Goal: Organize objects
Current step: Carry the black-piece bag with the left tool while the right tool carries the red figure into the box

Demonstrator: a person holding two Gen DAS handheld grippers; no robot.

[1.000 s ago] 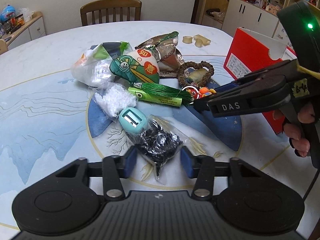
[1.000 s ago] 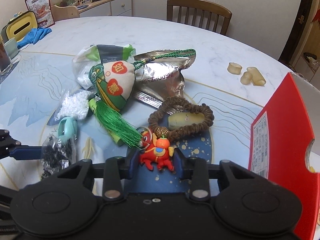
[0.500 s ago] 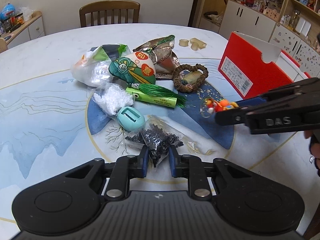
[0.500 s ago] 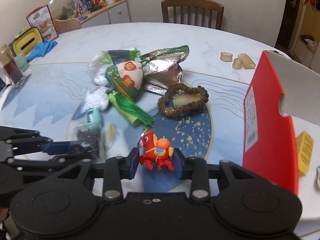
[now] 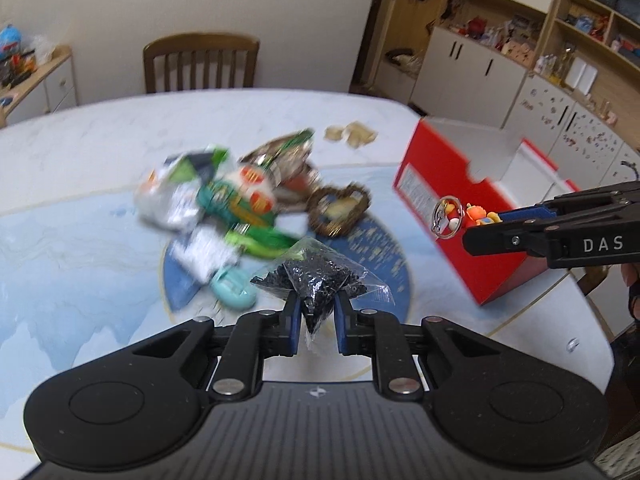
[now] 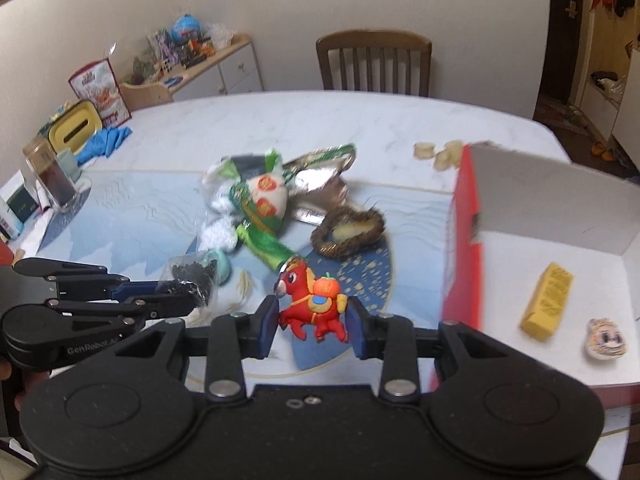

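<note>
My left gripper (image 5: 317, 322) is shut on a clear bag of black beads (image 5: 316, 278), lifted off the table; the bag of black beads (image 6: 192, 278) also shows at the left in the right wrist view. My right gripper (image 6: 312, 326) is shut on a red toy horse keychain (image 6: 310, 306), held above the table beside the red box (image 6: 464, 248). In the left wrist view the keychain (image 5: 460, 216) hangs at the right gripper's tip in front of the red box (image 5: 452, 208). A pile of items remains mid-table: an embroidered sachet with green tassel (image 6: 262, 204), a brown bead bracelet (image 6: 346, 230), a teal sharpener (image 5: 234, 290).
Inside the open box lie a yellow bar (image 6: 548, 306) and a small face-shaped charm (image 6: 606, 344). A foil packet (image 6: 320, 180) and white bags sit in the pile. Beige pieces (image 5: 352, 134) lie at the far side. Chair (image 6: 374, 64) stands behind; clutter at the table's left edge.
The left gripper closed on the bead bag and lifted it off the table. The right gripper rose and moved right toward the red box with the horse keychain in it.
</note>
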